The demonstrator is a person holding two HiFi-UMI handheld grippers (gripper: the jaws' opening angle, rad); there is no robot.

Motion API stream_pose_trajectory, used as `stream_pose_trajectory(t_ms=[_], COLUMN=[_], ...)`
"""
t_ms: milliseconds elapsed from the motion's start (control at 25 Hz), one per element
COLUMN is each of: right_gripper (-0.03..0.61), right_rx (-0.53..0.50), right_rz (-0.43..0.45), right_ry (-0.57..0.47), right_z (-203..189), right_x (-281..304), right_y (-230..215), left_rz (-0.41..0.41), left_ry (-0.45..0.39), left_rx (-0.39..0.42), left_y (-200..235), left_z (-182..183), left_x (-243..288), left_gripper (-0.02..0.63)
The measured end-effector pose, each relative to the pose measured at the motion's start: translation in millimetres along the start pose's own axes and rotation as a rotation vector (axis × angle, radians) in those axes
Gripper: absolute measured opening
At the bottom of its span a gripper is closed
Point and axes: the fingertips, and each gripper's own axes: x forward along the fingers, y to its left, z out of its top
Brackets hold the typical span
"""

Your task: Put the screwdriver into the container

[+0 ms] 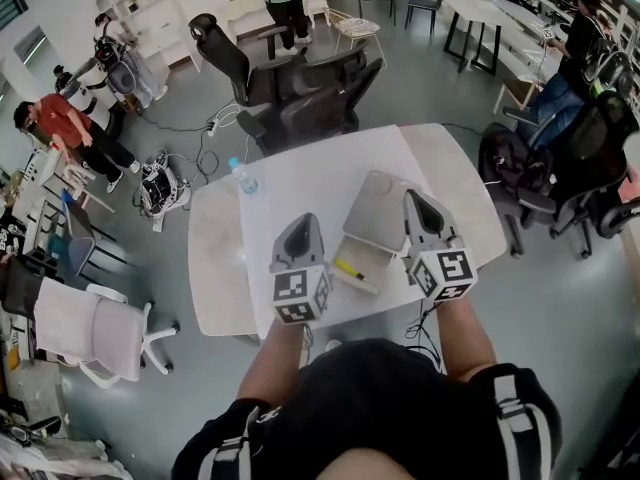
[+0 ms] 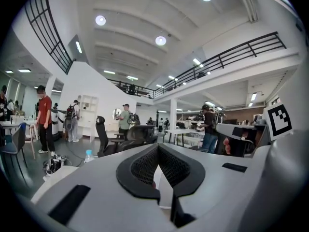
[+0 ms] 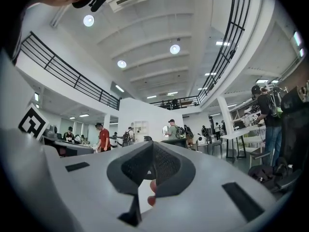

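Seen from the head view, a person stands at a white surface (image 1: 300, 183) with one pair of tongs in each hand. A yellow-handled screwdriver (image 1: 350, 269) lies in the shallow tray of an open hinged container (image 1: 372, 218), between the two tools.

The left tongs (image 1: 300, 230) are clenched on nothing, and so are the right tongs (image 1: 418, 208). Each gripper view shows its dark pads meeting at the tips.

The placing step looks finished. What remains, if anything, is probably lowering the lid, which would call for turning one of the tongs down to it.

Both gripper views aim out across the room and ceiling, so neither shows the screwdriver or container. The right tongs hide part of the lid. The screwdriver is too small to tell how it rests. A water bottle (image 1: 243, 176) stands well apart.
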Motion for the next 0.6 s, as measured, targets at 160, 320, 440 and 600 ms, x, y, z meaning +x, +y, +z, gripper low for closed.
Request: stream_pose_trajectory(t_ms=[160, 320, 440, 600], right_gripper=[0.011, 0.011, 0.011, 0.011], right_rx=[-0.021, -0.032, -0.032, -0.025], right_rz=[-0.007, -0.015, -0.015, -0.013], right_ry=[0.012, 0.015, 0.001, -0.008], right_z=[-2.0, -4.2, -4.0, -6.7], right_x=[-0.3, 1.7, 1.5, 0.7], right_y=[0.6, 1.3, 2.7, 9.3], left_rz=[0.004, 0.007, 0.000, -0.012], left_ry=[0.000, -0.005, -0.003, 0.002], left_rx=[-0.001, -0.003, -0.004, -0.007], left_y=[1.9, 3.6, 3.3, 5.4], left_z=[1.0, 0.5, -1.8, -4.2], left_x=[-1.0, -0.6, -0.1, -3.0], left_gripper=[0.003, 0.003, 0.003, 0.003])
